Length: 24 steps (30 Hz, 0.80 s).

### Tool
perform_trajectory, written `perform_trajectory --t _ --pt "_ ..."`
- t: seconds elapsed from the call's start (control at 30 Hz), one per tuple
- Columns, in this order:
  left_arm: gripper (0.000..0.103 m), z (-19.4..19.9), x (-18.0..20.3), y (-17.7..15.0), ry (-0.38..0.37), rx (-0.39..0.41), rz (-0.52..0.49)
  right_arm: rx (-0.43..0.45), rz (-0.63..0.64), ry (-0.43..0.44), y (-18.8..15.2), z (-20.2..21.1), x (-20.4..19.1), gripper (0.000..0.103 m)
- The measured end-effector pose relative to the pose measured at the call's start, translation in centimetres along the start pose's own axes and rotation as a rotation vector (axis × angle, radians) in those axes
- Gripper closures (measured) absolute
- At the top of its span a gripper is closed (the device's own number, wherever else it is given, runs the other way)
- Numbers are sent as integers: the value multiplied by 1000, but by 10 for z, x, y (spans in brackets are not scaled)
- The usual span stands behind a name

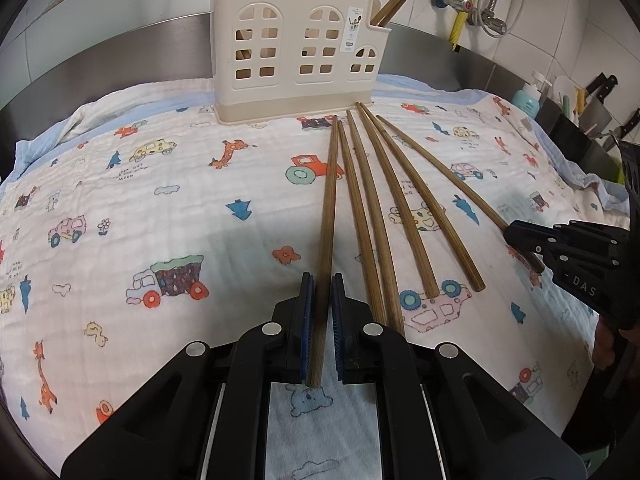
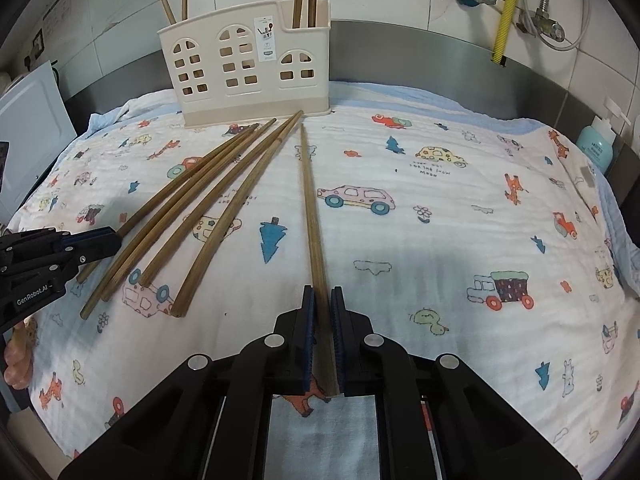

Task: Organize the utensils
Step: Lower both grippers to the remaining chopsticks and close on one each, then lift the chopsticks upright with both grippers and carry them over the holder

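Note:
Several wooden chopsticks lie fanned on a cartoon-print cloth [image 1: 160, 184] in front of a cream utensil holder [image 1: 296, 44], which also shows in the right wrist view [image 2: 244, 68] with chopsticks standing in it. My left gripper [image 1: 322, 280] straddles the leftmost chopstick [image 1: 329, 208]; its jaws are close around it with small gaps. My right gripper [image 2: 323, 292] straddles the rightmost chopstick [image 2: 310, 200], its pads near the wood. Each gripper shows in the other's view: the right one [image 1: 516, 236] and the left one [image 2: 108, 240].
A steel backsplash and tiled wall run behind the holder. Pipes and valves [image 1: 464, 0] hang at upper right. A blue soap bottle [image 1: 528, 100] and knives [image 1: 600, 88] stand at the right. A white appliance [image 2: 28, 120] sits at the left.

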<state>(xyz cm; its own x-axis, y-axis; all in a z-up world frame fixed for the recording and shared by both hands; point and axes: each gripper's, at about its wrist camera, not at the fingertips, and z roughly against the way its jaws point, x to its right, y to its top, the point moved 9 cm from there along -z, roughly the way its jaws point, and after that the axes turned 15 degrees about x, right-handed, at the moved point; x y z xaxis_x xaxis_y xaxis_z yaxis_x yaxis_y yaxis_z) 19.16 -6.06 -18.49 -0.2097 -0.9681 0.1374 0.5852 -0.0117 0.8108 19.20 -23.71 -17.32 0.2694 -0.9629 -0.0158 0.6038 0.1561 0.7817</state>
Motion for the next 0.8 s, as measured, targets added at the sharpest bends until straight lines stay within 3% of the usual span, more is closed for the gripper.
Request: perform_trajectory --t 0.23,0.4,0.8 --pt "96 0 -2 1 6 -9 9 24 13 -1 7 12 -2 96" --pt "96 6 -2 6 5 11 13 92 20 -4 28 35 -3 96" --pt "97 47 -4 48 -30 147 44 272 3 44 95 90 -16 96"
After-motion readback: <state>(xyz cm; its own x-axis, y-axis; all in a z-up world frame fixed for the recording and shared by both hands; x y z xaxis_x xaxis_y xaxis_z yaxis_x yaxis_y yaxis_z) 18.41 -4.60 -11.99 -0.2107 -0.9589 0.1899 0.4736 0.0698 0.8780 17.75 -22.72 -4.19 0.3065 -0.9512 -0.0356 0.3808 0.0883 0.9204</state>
